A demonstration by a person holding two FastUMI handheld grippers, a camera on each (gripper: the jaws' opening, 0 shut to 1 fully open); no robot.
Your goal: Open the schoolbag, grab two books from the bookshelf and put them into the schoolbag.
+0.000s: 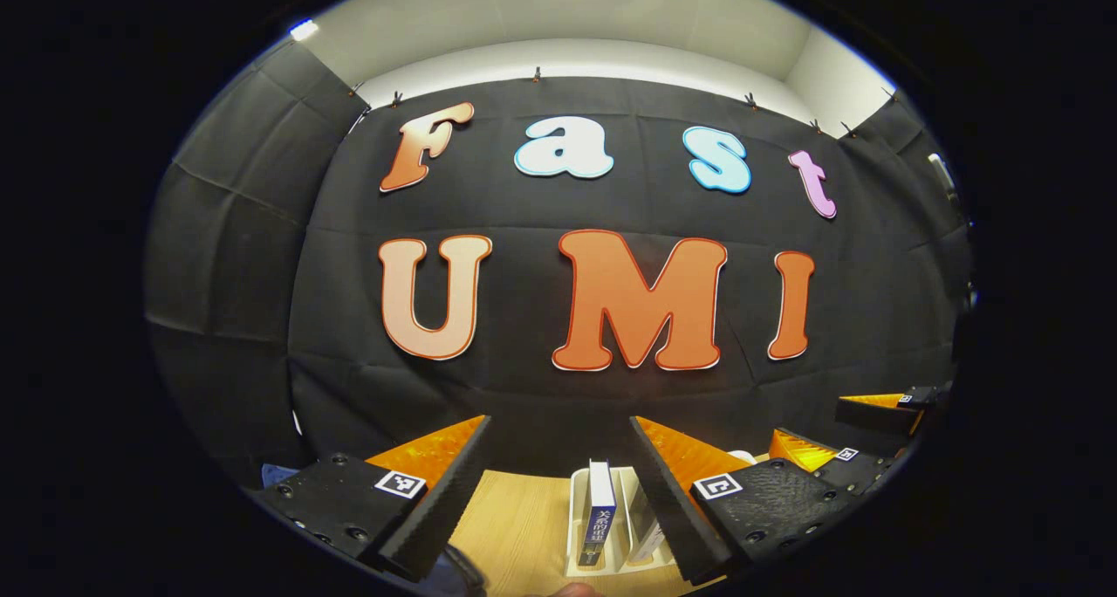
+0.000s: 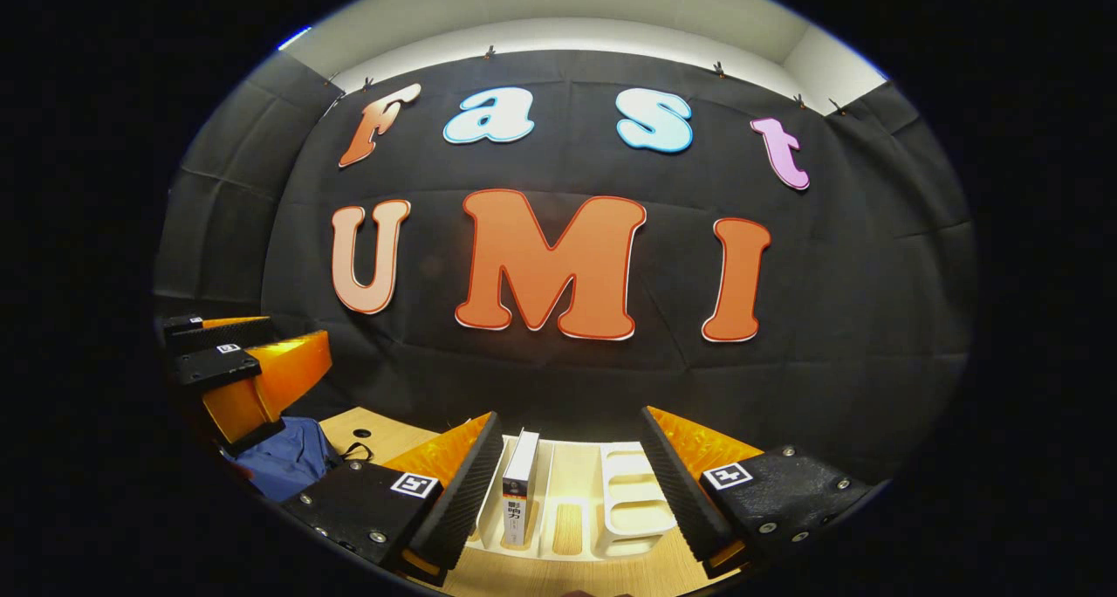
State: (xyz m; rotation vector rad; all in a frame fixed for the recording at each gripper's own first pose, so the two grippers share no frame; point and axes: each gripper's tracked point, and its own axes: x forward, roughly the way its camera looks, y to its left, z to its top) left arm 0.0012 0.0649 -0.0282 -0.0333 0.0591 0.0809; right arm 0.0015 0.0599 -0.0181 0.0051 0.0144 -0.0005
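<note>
Above the bench, both grippers point level at the wall, jaws wide apart and gripping nothing. Left gripper frames a book upright in the rack; right gripper frames another. Schoolbag lies left.

Left gripper gapes wide above the white bookshelf, a blue-spined book upright at 6 o'clock

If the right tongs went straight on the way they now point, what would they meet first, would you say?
Probably the white-spined book standing upright in the white book rack: it sits between the open right tongs, nearer the left finger. Depth is unclear; higher up, the line may reach the black cloth wall.
</note>
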